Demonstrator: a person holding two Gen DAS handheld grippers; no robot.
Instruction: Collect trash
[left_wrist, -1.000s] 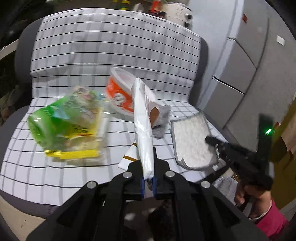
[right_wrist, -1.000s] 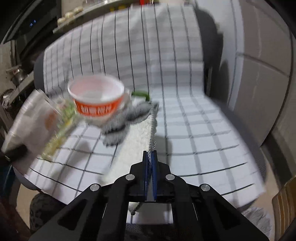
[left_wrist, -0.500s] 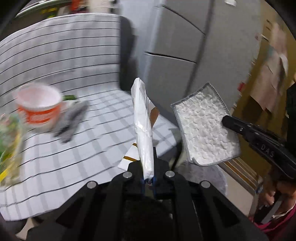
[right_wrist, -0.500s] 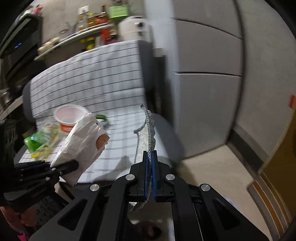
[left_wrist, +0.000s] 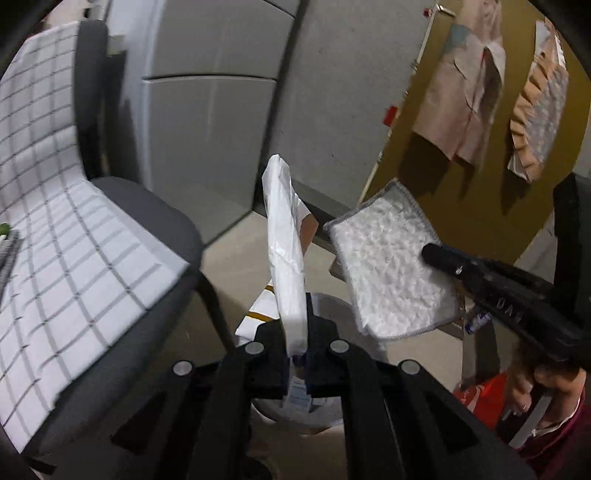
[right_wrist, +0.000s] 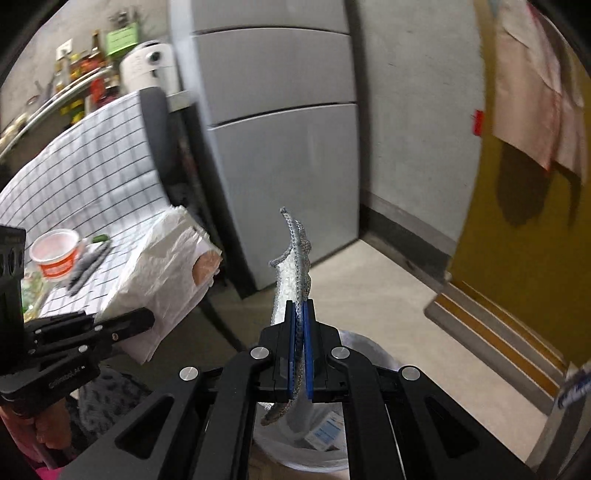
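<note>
Bin mostly hidden behind hand-held grippers; contents unclear.

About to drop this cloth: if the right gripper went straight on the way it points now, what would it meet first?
Probably the bin just below the right gripper, which is shut on the cloth; beyond lies bare floor. Depth is unclear.

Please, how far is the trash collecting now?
Done: some trash already lies in the lined bin. In hand: left tool grips a white bag, right tool grips a cloth pad, both above the bin. Left: cup and wrappers on the chair.
</note>
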